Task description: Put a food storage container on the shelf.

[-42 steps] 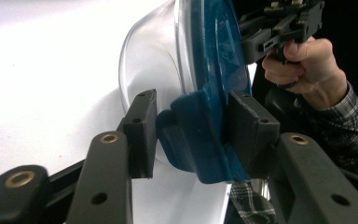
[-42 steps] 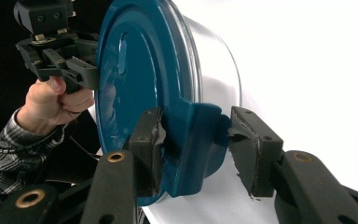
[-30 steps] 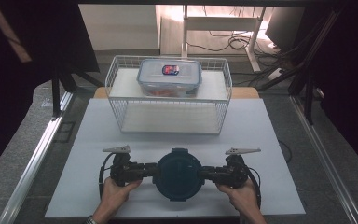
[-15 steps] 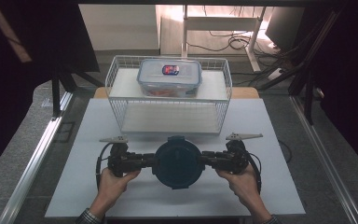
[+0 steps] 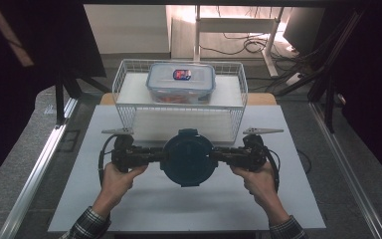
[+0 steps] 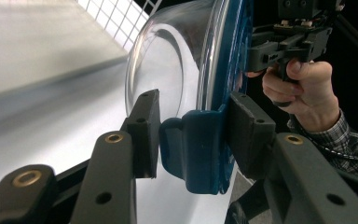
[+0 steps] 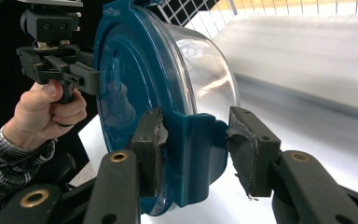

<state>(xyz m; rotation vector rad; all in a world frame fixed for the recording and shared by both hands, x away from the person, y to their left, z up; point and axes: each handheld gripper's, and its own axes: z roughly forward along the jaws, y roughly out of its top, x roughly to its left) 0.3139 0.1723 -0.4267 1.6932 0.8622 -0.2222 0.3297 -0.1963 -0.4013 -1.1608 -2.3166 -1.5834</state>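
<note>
A round clear container (image 5: 188, 157) with a dark blue lid hangs above the white table top (image 5: 179, 209), lid facing up in the high view. My left gripper (image 5: 161, 155) is shut on the blue side clip at its left, and my right gripper (image 5: 215, 154) is shut on the clip at its right. In the left gripper view the jaws (image 6: 193, 135) clamp the blue clip (image 6: 196, 149), with the clear bowl (image 6: 168, 60) beyond. The right gripper view has its jaws (image 7: 193, 154) around the opposite clip (image 7: 193, 149), with the other hand farther off.
A white wire basket (image 5: 179, 118) stands just beyond the container at the table's far side. Inside it lies a rectangular clear box (image 5: 180, 82) with a red and blue label. Metal rails run along both sides of the table.
Both hands have risen together with the round container between them and carried it a little toward the wire basket. The grip on each side looks the same.
</note>
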